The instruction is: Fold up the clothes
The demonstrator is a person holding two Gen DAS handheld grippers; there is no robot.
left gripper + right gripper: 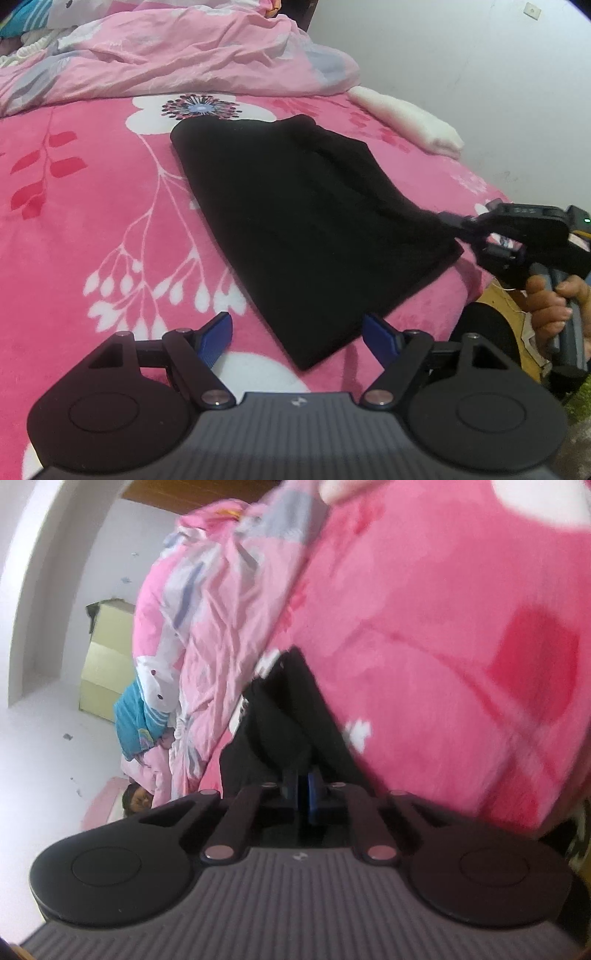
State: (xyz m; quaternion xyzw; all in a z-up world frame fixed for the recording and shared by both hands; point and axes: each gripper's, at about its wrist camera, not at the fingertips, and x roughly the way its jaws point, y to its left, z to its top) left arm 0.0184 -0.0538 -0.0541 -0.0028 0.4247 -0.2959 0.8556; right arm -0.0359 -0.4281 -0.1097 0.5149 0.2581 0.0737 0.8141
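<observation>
From the left wrist camera, the black garment (310, 221) lies folded flat on the pink floral blanket (92, 221), filling the middle of the frame. The left gripper (297, 338) hovers at 6 o'clock with its blue fingers (216, 334) spread wide, holding nothing. At 3 o'clock the right gripper (452, 225) — gripped by a hand (550, 306) — pinches the garment's right corner. A white folded cloth (410, 122) lies at 1 o'clock.

In the right wrist view, the right gripper (303, 794) has its fingers pressed together on black fabric (280, 720); the crumpled pink duvet (221, 609) sits at 11 o'clock.
</observation>
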